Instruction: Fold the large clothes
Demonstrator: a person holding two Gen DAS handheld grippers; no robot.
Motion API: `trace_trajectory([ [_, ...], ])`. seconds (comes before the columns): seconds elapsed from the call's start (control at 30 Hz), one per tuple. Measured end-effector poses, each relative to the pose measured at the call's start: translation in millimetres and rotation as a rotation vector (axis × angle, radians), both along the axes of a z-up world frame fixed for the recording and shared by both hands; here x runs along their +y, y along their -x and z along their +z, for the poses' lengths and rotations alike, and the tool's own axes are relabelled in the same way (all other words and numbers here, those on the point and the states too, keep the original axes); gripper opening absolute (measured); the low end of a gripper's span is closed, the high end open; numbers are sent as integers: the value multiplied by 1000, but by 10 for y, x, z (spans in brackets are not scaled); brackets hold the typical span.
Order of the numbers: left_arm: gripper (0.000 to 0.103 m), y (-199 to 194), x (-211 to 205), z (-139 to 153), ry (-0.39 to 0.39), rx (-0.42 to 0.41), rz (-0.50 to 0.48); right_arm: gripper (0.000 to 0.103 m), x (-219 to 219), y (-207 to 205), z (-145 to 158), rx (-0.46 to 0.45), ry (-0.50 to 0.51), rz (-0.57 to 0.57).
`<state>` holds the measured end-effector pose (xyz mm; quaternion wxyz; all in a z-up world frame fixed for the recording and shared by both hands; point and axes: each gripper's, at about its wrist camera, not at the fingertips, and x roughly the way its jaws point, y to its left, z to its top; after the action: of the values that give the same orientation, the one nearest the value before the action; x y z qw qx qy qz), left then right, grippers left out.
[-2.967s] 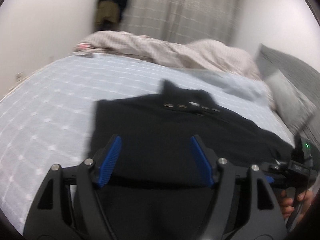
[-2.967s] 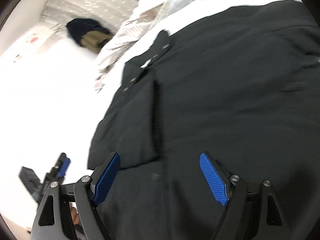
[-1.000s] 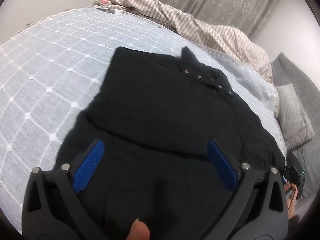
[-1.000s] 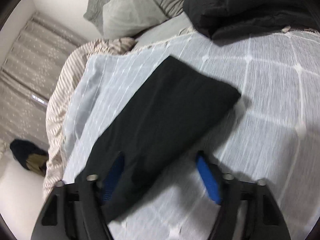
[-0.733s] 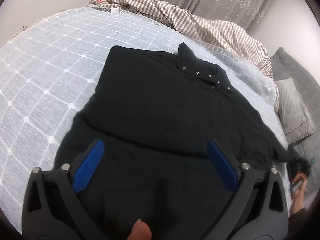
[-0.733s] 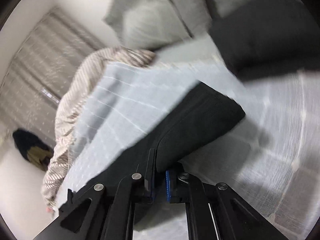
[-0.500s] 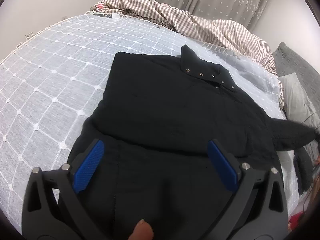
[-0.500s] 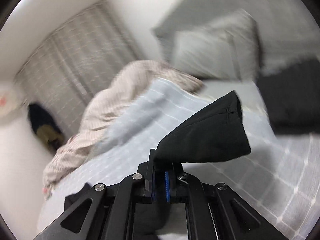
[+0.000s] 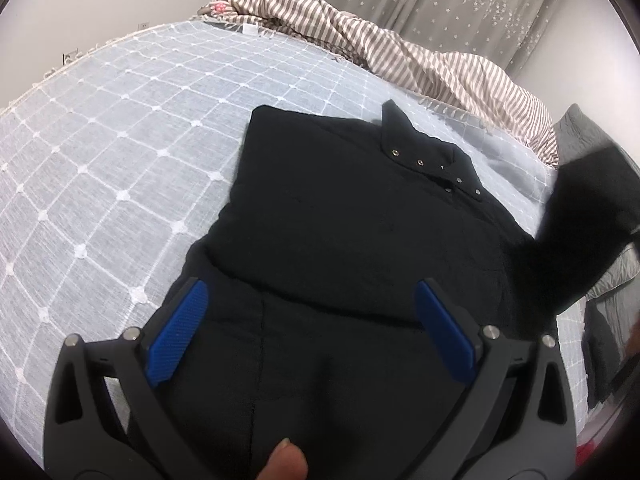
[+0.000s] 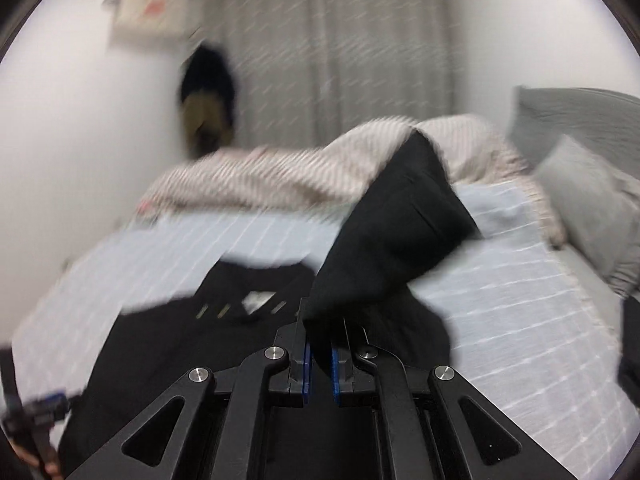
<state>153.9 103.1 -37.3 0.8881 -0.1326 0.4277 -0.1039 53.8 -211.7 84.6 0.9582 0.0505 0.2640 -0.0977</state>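
— Jacket position?
— Black jacket (image 9: 344, 208) lies flat on my blue-grey grid bedspread (image 9: 120, 152), snap collar (image 9: 432, 160) toward the striped duvet (image 9: 400, 56).
— Grippers?
— My right gripper (image 10: 319, 354) is clamped on the sleeve (image 10: 400, 240), lifted off the bed. My left gripper (image 9: 312, 332) hovers spread wide above the hem, gripping nothing.

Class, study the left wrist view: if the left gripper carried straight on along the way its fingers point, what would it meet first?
Most likely the black coat spread on the bed: the left gripper, jaws wide open, points down at the coat's body below the snap-studded collar. Nothing visible lies between, though depth is uncertain.
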Motion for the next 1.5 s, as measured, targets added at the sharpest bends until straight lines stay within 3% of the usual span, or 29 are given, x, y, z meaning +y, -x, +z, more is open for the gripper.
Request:
trace_trajectory([
  [0.1, 102, 3, -30, 5, 3, -7, -13, 15, 398, -300, -494, 144, -56, 107],
  [0.23, 102, 11, -77, 22, 17, -18, -33, 25, 523, -476, -1072, 317, -316, 260],
  [0.37, 101, 13, -168, 20, 50, -9, -69, 38, 352, -280, -1164, 270, -457, 289],
  [0.47, 95, -50, -349, -40, 156, 38, -126, 56, 100, -26, -1110, 227, -457, 209],
  [0.57, 82, -173, -646, -164, 229, 106, -195, 57, -163, 223, -1129, 214, -446, 112],
  [0.67, 69, -288, -978, -285, 243, 139, -257, 57, -402, 373, -1191, 189, -415, 50],
  [0.77, 47, -439, -1325, -461, 242, 184, -299, 57, -651, 407, -1312, 197, -462, -9],
  [0.8, 36, -473, -1418, -501, 270, 188, -310, 57, -765, 443, -1350, 187, -503, -29],
  [0.83, 29, -478, -1465, -506, 283, 188, -316, 57, -844, 457, -1345, 183, -518, -39],
  [0.87, 14, -477, -1519, -482, 275, 173, -318, 57, -937, 520, -1319, 185, -511, -48],
  [0.9, 9, -464, -1537, -437, 268, 147, -324, 57, -985, 540, -1301, 186, -493, -59],
  [0.97, 9, -387, -1546, -231, 224, 1, -313, 57, -1081, 601, -1294, 186, -435, -92],
  [1.0, 9, -393, -1530, -199, 199, -33, -295, 57, -1113, 631, -1305, 187, -420, -106],
  [1.03, 9, -390, -1541, -172, 118, -73, -244, 57, -1163, 644, -1320, 190, -410, -124],
  [1.1, 10, -441, -1617, -233, -24, -73, -188, 57, -1247, 679, -1365, 197, -418, -142],
  [1.13, 13, -501, -1692, -335, -93, -34, -199, 57, -1284, 683, -1394, 205, -424, -147],
  [1.17, 16, -537, -1743, -413, -125, 0, -217, 57, -1303, 691, -1411, 211, -423, -151],
  [1.23, 19, -494, -1748, -385, -153, -25, -229, 57, -1331, 701, -1435, 226, -409, -162],
  [1.33, 58, -381, -1690, -216, -113, -7, -253, 59, -1379, 790, -1388, 223, -386, -176],
  [1.37, 72, -362, -1656, -194, -107, -8, -256, 63, -1386, 820, -1358, 213, -392, -174],
  [1.4, 80, -282, -1607, -100, -111, -16, -263, 69, -1385, 852, -1332, 203, -399, -168],
  [1.5, 83, -161, -1507, 62, -158, -13, -272, 76, -1363, 938, -1240, 181, -401, -142],
])
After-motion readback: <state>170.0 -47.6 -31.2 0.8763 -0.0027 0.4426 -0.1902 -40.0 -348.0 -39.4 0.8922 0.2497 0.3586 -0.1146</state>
